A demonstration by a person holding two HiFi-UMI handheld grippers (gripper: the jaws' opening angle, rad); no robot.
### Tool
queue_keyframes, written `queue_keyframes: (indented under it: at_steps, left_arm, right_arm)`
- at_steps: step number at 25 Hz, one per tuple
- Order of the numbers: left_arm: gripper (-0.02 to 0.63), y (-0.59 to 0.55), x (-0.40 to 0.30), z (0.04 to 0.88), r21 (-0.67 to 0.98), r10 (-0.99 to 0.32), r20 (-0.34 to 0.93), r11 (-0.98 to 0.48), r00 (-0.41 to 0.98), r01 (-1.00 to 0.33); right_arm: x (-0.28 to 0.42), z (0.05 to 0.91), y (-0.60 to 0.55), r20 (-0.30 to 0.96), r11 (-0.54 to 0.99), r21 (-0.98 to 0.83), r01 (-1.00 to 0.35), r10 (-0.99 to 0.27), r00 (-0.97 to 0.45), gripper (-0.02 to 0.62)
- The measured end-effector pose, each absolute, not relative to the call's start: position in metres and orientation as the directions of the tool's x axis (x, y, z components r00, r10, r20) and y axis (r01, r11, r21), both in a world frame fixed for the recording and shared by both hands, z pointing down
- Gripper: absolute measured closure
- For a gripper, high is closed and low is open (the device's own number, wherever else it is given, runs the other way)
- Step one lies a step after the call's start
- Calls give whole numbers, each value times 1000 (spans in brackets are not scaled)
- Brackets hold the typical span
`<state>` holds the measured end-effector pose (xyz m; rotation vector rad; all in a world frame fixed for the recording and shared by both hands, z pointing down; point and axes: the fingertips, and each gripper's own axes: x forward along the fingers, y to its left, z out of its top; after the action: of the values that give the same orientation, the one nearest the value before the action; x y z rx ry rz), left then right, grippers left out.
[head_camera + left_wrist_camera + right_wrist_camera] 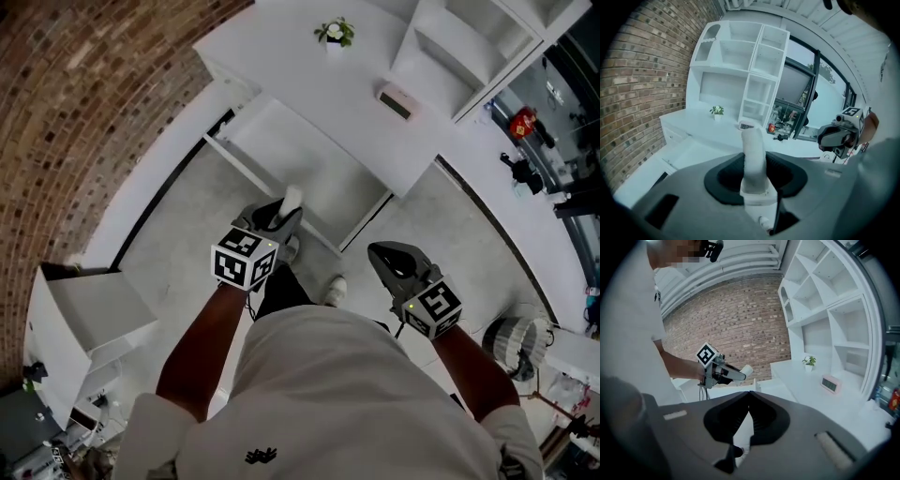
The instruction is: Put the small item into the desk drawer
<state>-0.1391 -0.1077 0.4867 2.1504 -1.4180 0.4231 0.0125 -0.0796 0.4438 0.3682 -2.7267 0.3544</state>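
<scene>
My left gripper (278,217) is shut on the small item, a white cylinder (292,198) that sticks out past the jaws. In the left gripper view the white cylinder (753,157) stands upright between the dark pads. It hangs above the near edge of the open white desk drawer (251,148), whose bare inside shows. My right gripper (386,257) is held to the right of the drawer, shut with nothing in it; its jaws meet at a point in the right gripper view (749,397). That view also shows the left gripper (723,373) with the cylinder (746,370).
The white desk (281,47) carries a small potted plant (335,32) and a pink clock (395,100). White shelving (473,42) rises at its right end. A brick wall (84,103) runs along the left. A white cabinet (89,314) stands at lower left.
</scene>
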Motion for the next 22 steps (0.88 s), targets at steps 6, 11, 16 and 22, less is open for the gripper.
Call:
queue_keyframes:
  at_steps: [6, 11, 16, 22]
  left_arm:
    - [471, -163, -184, 530, 224, -686, 598, -353, 414, -908]
    - [471, -208, -209, 565, 216, -647, 631, -382, 427, -898]
    - [471, -245, -222, 602, 215, -604, 664, -409, 440, -887]
    - [471, -276, -232, 653, 206, -547, 723, -413, 423, -887]
  right_arm:
    - [-14, 445, -116, 407, 888, -201, -414, -308, -860, 581]
    - [-34, 447, -140, 427, 850, -196, -488, -374, -823, 581]
    - [-46, 451, -155, 453, 803, -207, -560, -429, -782, 581]
    - [-52, 457, -164, 491, 753, -210, -624, -471, -733, 581]
